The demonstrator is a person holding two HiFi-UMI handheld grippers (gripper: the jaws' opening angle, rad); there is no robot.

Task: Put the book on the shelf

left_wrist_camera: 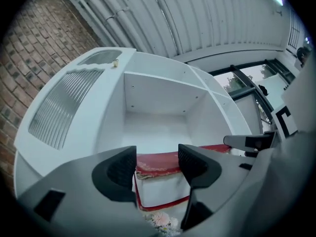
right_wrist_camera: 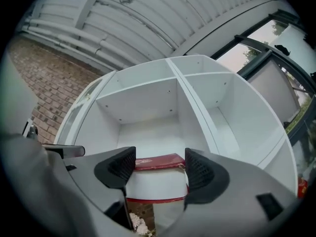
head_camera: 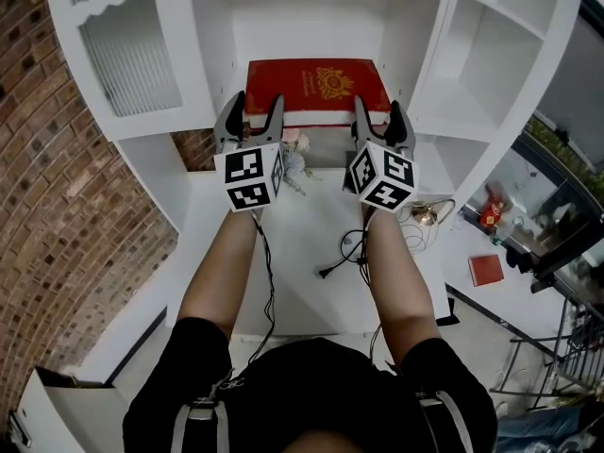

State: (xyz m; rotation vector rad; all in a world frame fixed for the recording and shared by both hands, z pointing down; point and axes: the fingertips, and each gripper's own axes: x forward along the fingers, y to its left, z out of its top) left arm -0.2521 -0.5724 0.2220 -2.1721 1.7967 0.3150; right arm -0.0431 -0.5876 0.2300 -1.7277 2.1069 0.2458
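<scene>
A thick red book (head_camera: 316, 83) with a gold emblem lies flat in the middle compartment of the white shelf (head_camera: 321, 22). Its white page edge faces me. My left gripper (head_camera: 253, 109) is open at the book's near left corner, one jaw on either side of that corner. My right gripper (head_camera: 377, 111) is open at the near right corner in the same way. In the left gripper view the book (left_wrist_camera: 159, 163) shows just beyond the gap between the pads, and in the right gripper view the book (right_wrist_camera: 157, 161) sits likewise. Neither pair of pads presses on it.
A ribbed-glass cabinet door (head_camera: 132, 55) stands at the left, open compartments (head_camera: 491, 55) at the right. Small flowers (head_camera: 294, 163) lie under the shelf board. A black cable (head_camera: 344, 253) runs over the white surface below. A brick wall (head_camera: 38, 177) borders the left.
</scene>
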